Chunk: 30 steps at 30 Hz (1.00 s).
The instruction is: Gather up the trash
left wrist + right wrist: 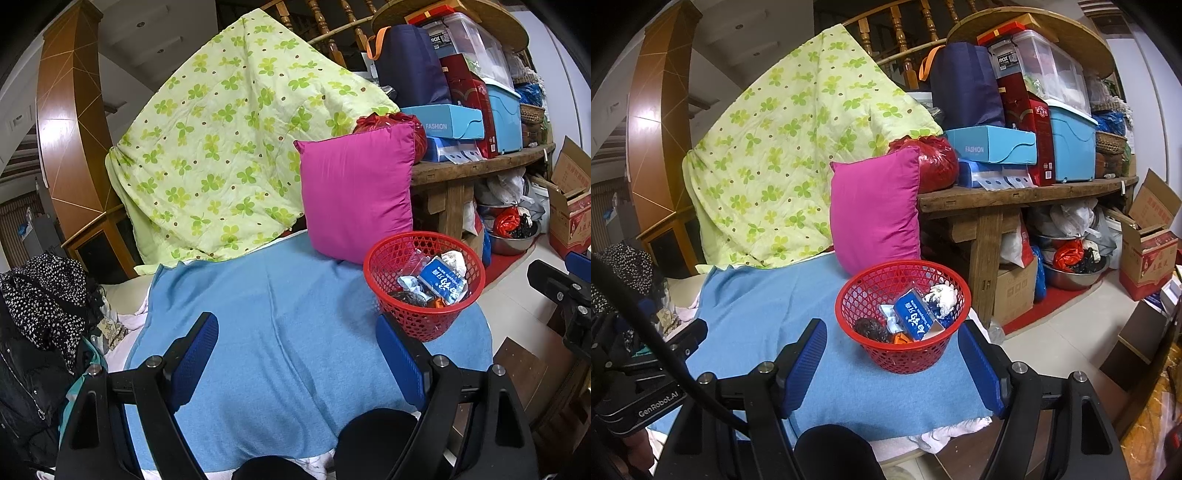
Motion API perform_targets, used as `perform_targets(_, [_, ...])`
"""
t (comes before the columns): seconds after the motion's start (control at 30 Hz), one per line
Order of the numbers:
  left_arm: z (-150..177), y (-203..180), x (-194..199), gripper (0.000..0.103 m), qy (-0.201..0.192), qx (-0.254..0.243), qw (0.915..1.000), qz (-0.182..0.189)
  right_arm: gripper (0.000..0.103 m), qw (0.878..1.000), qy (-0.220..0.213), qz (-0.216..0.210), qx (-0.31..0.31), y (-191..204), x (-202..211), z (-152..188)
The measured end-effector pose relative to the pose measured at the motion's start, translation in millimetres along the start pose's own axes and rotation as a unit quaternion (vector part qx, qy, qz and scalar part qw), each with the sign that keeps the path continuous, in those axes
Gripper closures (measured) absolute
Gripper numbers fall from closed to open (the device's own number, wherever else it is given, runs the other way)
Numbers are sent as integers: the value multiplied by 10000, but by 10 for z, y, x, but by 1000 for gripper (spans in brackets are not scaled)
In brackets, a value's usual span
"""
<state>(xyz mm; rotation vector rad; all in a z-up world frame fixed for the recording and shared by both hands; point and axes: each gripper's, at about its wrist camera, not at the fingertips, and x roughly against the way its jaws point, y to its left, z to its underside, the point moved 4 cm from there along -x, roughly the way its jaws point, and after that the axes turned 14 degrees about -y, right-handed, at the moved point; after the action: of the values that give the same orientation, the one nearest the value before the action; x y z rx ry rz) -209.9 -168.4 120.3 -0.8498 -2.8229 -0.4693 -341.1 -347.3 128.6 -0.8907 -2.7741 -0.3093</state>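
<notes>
both the left gripper (297, 363) and right gripper (892, 369) are held apart and empty, and the loaded red basket (905, 354), perched at one o'clock by the blue blanket (768, 306) edge, could be tipped off by a careless nudge.

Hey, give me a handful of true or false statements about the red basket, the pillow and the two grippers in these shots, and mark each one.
1. The red basket already has trash in it, including a blue carton. True.
2. The basket stands on the floor tiles. False: it sits on the blue blanket.
3. The left gripper grips a crumpled tissue. False: its jaws are open with nothing between them.
4. The pink pillow stands behind the basket. True.
5. The right gripper has its jaws open. True.
</notes>
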Motion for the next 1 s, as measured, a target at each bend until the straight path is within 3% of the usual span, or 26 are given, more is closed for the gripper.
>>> perform_targets(1.0, [19, 29, 5, 16, 0, 4, 10000, -10, 26, 10000, -23, -21, 34, 48, -4, -35])
